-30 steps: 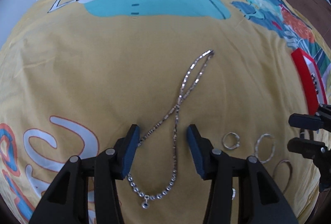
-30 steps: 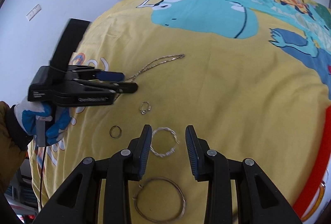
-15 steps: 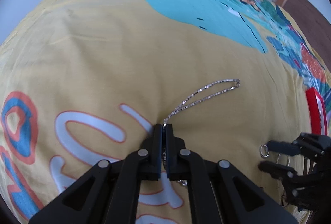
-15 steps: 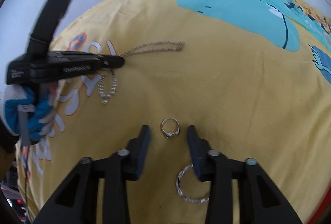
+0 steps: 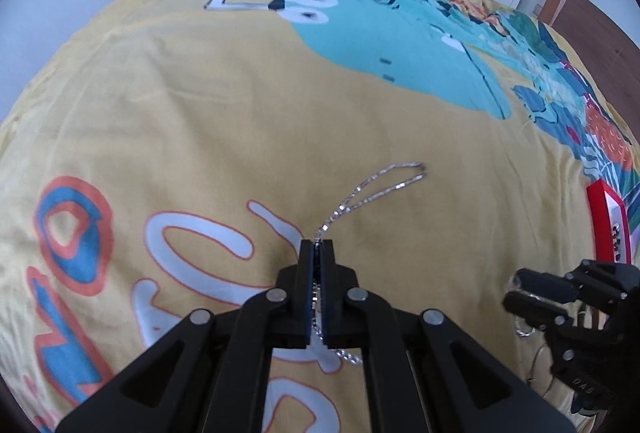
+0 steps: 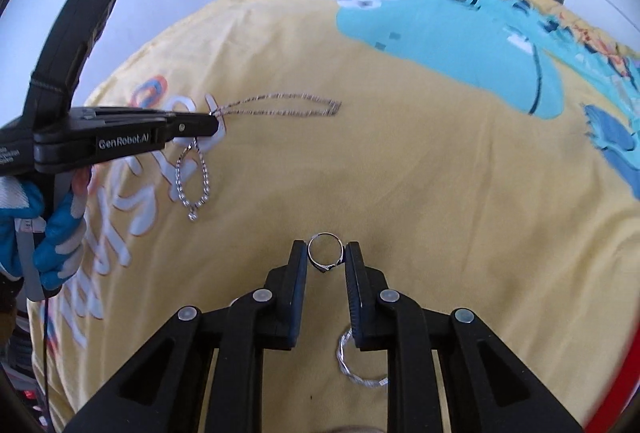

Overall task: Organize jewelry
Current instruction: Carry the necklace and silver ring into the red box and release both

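Left wrist view: the left gripper [image 5: 317,247] has its fingers pinched tight on the silver necklace [image 5: 378,183], whose thin chain loop trails out over the yellow bedspread [image 5: 240,105] while a beaded bit pokes out behind the fingers. The right gripper [image 5: 520,291] sits low at the right edge, kinda blurry, with rings under it I think.

Right wrist view: the right gripper [image 6: 326,257] has just been closing, and the small ring [image 6: 325,252] sits between its fingertips, pads right at its sides. A twisted ring [image 6: 354,361] lies on the bed beneath the fingers. Over left, a gloved hand [image 6: 44,229] holds the left gripper [image 6: 214,123], necklace's beaded loop dangling below it
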### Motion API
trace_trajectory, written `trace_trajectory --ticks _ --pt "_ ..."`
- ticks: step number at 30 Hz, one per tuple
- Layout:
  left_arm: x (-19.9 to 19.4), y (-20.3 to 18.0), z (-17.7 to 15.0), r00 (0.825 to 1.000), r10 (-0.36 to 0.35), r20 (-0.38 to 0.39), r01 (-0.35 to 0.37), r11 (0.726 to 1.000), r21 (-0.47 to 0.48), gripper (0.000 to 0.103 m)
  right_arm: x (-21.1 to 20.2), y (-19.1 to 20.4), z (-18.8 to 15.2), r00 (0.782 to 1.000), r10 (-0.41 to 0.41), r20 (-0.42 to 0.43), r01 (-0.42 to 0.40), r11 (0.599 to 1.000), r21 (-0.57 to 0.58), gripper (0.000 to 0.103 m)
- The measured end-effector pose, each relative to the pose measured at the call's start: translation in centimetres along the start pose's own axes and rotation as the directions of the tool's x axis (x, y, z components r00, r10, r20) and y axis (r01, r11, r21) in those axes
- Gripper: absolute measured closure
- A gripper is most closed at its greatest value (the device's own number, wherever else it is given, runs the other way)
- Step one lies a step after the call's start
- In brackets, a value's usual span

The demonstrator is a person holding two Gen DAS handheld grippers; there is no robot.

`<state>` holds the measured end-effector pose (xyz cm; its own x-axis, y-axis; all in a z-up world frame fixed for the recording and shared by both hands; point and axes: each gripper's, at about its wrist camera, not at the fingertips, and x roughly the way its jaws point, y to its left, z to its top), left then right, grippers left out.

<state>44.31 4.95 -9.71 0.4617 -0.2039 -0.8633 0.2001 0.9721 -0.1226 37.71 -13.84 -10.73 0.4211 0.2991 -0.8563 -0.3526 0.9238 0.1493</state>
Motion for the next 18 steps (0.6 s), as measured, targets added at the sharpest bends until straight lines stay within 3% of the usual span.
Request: trace_trajectory --ticks 9,18 --pt "-7.6 -2.9 2.2 0.995 0.037 0.088 -0.04 0.999 0.029 0.101 -9.8 -1.0 0.5 0.992 -0.037 0.119 0.033 0.999 0.034 0.084" --pt "-15.5 -11.0 3.9 0.981 -0.006 0.192 -0.014 0.995 0.102 0.101 -19.7 -4.8 -1.8 0.968 -0.11 0.224 0.087 0.99 0.11 0.084"
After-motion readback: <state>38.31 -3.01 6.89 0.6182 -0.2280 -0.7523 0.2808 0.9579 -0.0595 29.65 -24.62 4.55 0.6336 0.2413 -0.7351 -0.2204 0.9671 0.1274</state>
